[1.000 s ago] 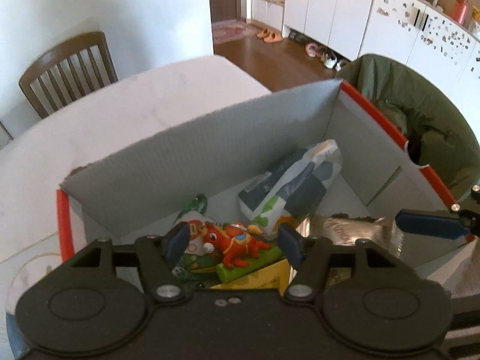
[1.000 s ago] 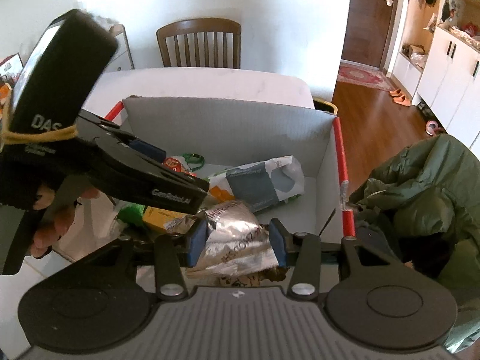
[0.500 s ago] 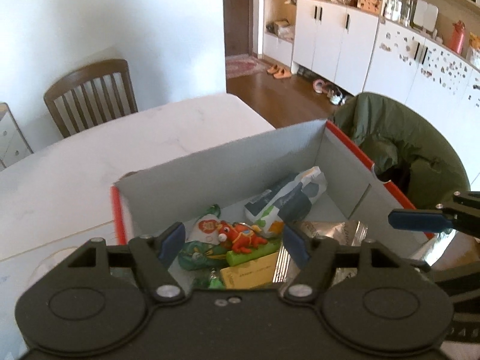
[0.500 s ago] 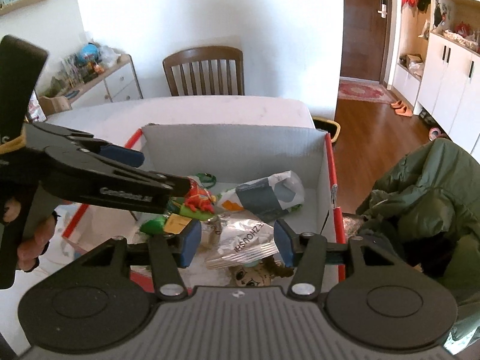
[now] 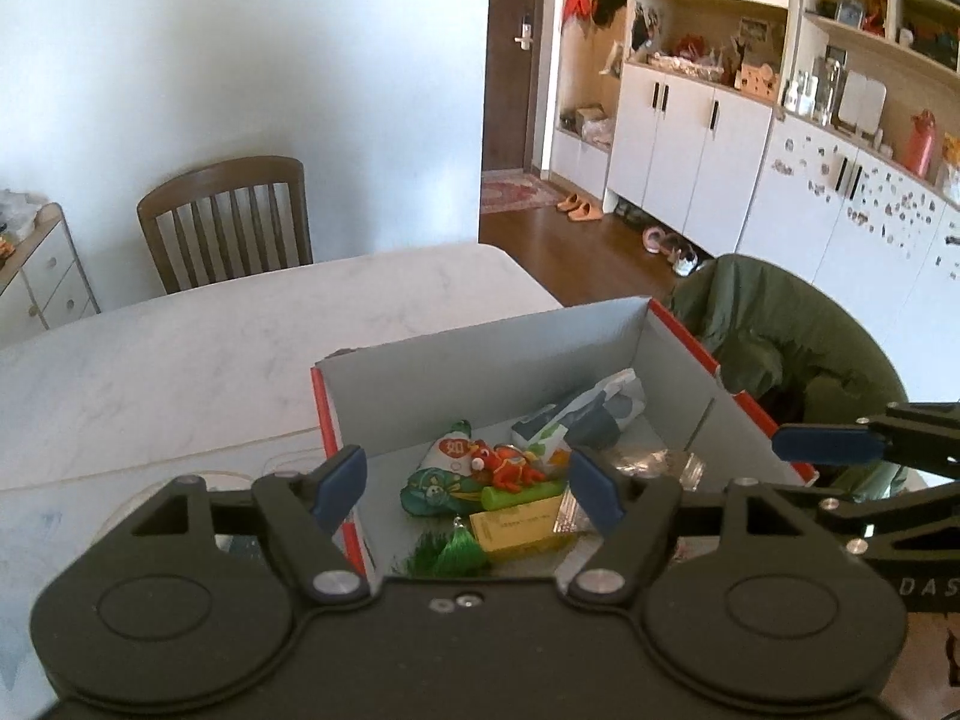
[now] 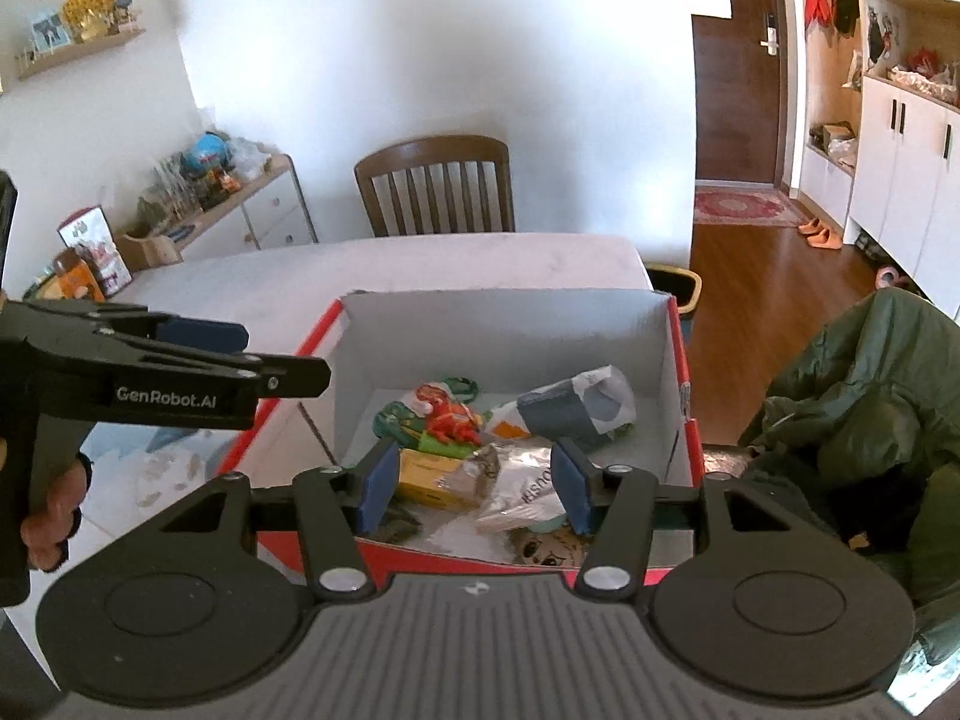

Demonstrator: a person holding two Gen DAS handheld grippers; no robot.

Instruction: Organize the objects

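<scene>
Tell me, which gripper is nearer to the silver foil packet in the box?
Right. The right gripper hangs above the silver foil packet, which shows between its open fingers. The left gripper hangs over the box's left side, above the red toy.

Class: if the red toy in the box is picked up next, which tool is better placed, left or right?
Probably the left tool: it is open, with the red toy framed between its fingers. The right tool frames the yellow packet.

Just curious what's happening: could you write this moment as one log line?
left claw: open, empty | right claw: open, empty | both above box | toys, packets inside box | table around box
</scene>
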